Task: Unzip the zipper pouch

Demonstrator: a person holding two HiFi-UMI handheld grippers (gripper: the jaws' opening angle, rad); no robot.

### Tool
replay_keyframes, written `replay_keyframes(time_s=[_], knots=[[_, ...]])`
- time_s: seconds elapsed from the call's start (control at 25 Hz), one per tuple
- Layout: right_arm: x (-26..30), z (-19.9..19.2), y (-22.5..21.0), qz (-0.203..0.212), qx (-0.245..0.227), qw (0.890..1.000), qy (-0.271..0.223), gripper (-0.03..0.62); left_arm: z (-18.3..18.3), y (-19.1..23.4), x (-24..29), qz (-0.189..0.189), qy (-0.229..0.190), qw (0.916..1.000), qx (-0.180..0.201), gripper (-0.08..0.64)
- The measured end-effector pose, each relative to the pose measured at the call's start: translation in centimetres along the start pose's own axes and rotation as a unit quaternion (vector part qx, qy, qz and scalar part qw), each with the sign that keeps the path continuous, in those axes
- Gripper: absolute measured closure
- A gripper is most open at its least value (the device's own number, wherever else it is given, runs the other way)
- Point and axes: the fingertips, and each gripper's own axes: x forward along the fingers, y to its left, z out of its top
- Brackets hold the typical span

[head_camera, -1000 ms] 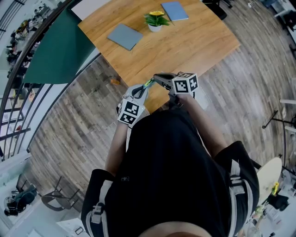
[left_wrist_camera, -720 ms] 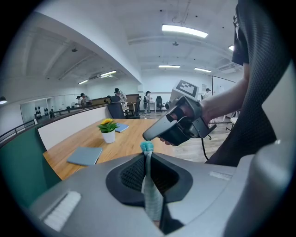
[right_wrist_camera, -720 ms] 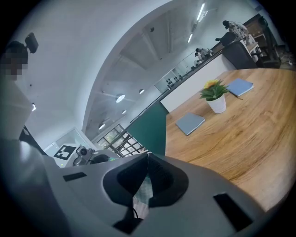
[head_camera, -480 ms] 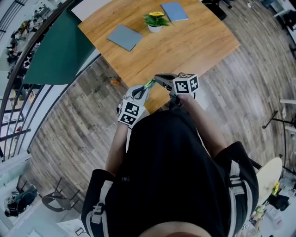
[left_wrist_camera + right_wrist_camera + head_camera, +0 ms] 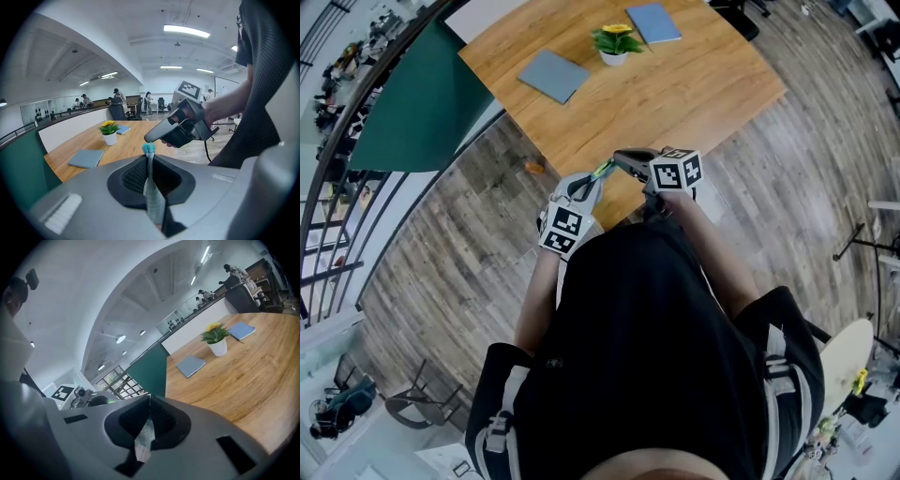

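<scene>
Only a thin edge of the zipper pouch shows: a pale grey-green strip with a teal end clamped in my left gripper, which is shut on it. A similar strip of the pouch sits in my right gripper, also shut on it. In the head view both grippers meet over the table's near edge, left gripper and right gripper tip to tip, with the teal bit between them. The right gripper's nose hangs just above the teal end. The pouch body is hidden.
A wooden table carries a potted yellow flower and two grey-blue notebooks. A dark green panel and a railing stand at the left. Plank floor surrounds the table.
</scene>
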Motion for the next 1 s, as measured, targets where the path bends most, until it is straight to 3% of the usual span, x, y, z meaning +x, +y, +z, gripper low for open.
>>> replay_keyframes(time_s=[1.0], knots=[[-0.4,-0.5,-1.3,-0.012,0.009,1.000,-0.001,0.586,-0.1,-0.5,0.1,-0.005,0.003,1.0000,0.000,0.546]])
